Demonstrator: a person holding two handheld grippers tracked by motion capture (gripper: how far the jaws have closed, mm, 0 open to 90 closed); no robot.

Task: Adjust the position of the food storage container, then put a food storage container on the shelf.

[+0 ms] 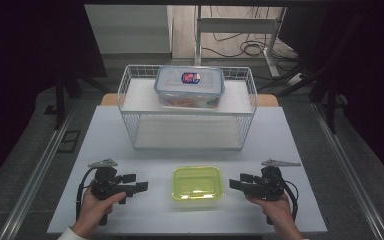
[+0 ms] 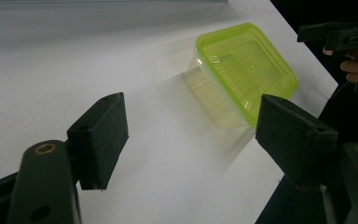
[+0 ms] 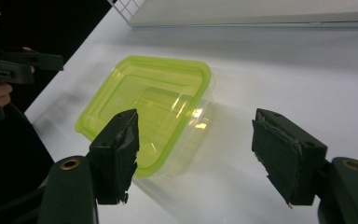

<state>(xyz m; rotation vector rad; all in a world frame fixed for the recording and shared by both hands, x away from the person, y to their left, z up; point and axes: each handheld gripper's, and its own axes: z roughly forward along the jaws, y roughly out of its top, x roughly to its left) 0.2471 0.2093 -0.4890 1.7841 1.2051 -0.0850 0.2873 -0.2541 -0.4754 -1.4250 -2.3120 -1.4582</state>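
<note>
A clear box with a yellow-green lid sits on the white table near its front edge, midway between my two grippers. My left gripper rests to the box's left and points at it, jaws open and empty; in the left gripper view the box lies ahead, beyond the fingertips. To the box's right, my right gripper stands open and empty, a short gap from the lid; in the right gripper view the box lies ahead on the left.
A white wire basket stands at the back of the table. A clear food container with a blue-rimmed lid sits on its upper shelf. A wooden strip and cables lie beyond.
</note>
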